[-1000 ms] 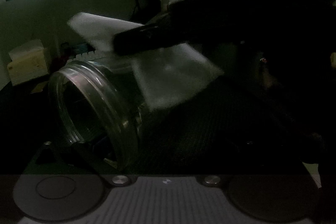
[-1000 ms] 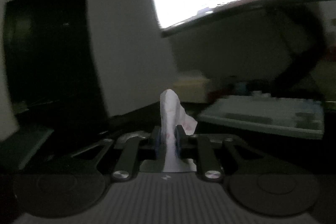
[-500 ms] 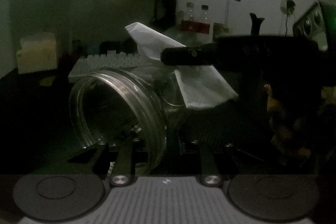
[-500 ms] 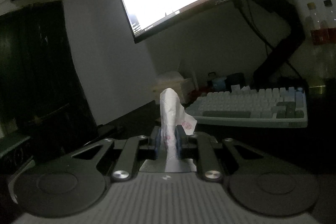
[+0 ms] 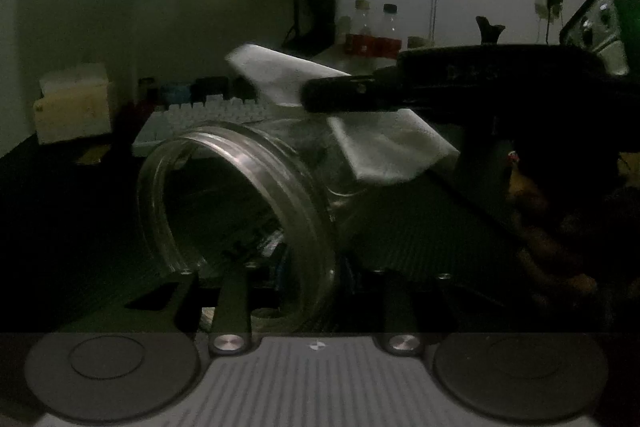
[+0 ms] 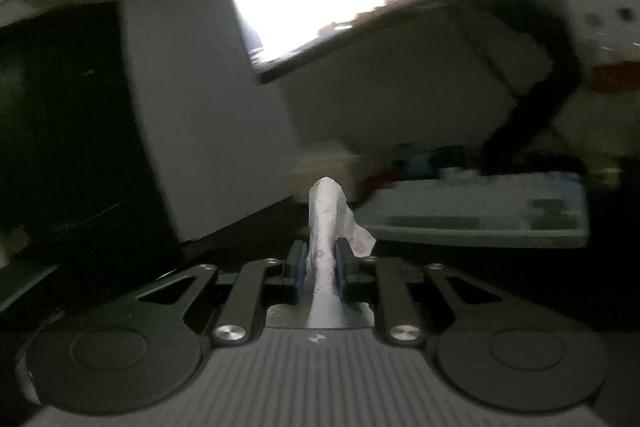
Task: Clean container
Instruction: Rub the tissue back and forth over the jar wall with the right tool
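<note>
The step in hand looks like the set-up for wiping: the container is being steadied while the wipe is brought over it, and no wiping inside appears to have begun. The left gripper [image 5: 316, 267] has just been closing its jaws, and they now pinch the thick threaded rim of the glass jar [image 5: 240, 207], which lies on its side on the dark tabletop [image 5: 420, 227], its wide round mouth turned toward the left camera. The right gripper [image 6: 319, 267] has its jaws pressed tight on a white tissue [image 6: 326, 223], which stands up between the blue pads as a soft crumpled peak with faint pink print. In the left view that tissue hangs as a limp folded sheet just above the jar's clear, smooth wall. The next move probably calls for swinging the tissue round to the mouth and pushing it inside, while the rim grip holds against rolling. A pale keyboard [image 5: 200, 119] lies behind.
</note>
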Demonstrator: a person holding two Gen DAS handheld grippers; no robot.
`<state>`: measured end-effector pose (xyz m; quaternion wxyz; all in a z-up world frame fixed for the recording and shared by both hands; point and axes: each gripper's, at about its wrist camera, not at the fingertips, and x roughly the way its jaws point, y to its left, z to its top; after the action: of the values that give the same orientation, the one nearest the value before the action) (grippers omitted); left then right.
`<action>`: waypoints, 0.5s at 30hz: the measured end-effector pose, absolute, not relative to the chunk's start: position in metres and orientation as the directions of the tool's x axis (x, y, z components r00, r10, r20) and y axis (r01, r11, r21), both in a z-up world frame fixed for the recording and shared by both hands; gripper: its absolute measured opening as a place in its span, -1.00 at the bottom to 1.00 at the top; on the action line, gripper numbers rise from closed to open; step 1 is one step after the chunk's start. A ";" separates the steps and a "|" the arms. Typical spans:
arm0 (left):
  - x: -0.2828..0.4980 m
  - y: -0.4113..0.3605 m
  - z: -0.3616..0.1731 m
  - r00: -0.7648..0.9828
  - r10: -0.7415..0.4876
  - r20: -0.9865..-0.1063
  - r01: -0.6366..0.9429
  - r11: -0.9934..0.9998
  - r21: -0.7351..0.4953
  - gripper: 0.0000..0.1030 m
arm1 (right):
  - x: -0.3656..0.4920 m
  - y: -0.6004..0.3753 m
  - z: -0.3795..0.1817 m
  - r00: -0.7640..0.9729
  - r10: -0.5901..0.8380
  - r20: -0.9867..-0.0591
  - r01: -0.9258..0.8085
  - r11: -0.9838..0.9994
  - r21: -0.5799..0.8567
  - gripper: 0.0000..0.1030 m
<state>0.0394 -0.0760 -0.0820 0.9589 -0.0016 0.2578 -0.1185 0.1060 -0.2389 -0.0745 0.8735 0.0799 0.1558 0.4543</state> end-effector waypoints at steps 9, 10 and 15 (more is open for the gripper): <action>0.040 -0.081 -0.083 0.848 -0.201 -0.490 0.224 0.974 -0.011 -0.52 | 0.110 -0.243 -0.076 0.545 0.815 -0.196 -0.758 0.579 0.300 -0.64; 0.040 -0.079 -0.083 0.847 -0.219 -0.484 0.235 0.972 -0.028 -0.52 | 0.109 -0.243 -0.075 0.548 0.813 -0.197 -0.757 0.582 0.297 -0.64; 0.040 -0.071 -0.083 0.838 -0.242 -0.489 0.228 0.970 -0.090 -0.51 | 0.107 -0.242 -0.074 0.551 0.810 -0.199 -0.755 0.586 0.294 -0.64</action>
<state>0.0403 -0.0712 -0.0827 0.9585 -0.0141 0.2570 -0.1225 0.1070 -0.2420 -0.0743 0.8764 0.0871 0.1580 0.4464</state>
